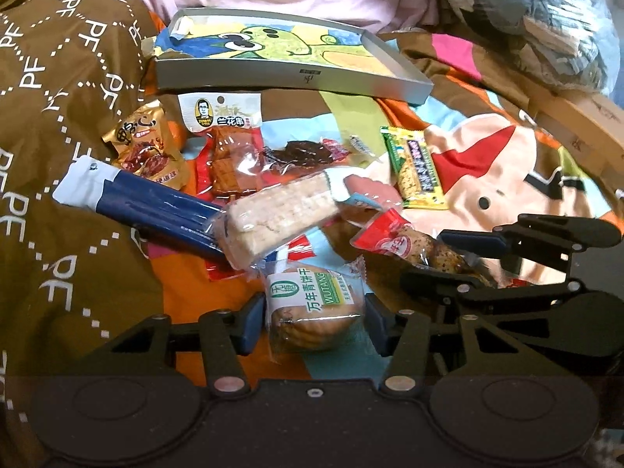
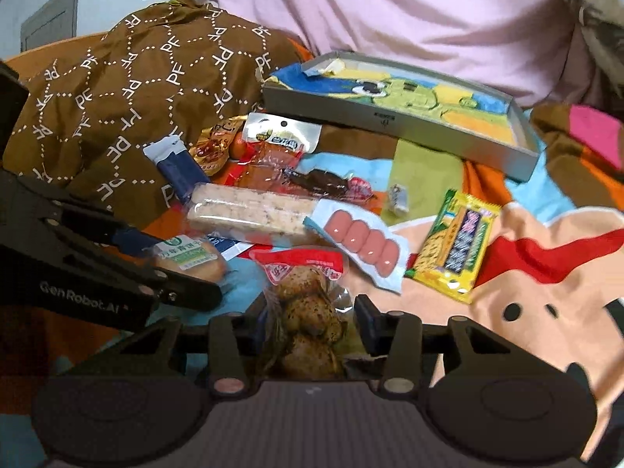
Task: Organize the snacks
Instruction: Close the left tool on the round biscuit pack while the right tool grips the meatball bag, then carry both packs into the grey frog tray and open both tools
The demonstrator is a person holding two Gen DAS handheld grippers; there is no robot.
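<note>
Barely begun: left claw (image 1: 314, 321) clamping biscuit (image 1: 312, 312), right claw (image 2: 312, 318) clamping drumstick (image 2: 308, 312), tray (image 1: 288, 78) ahead empty, snacks unsorted.

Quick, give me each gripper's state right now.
Left gripper: jaws closed on the round biscuit pack.
Right gripper: jaws around the red-topped meat pack; a gap shows on one side, so a firm grip cannot be told.

Black grippers (image 1: 316, 321), blue-padded jaws
</note>
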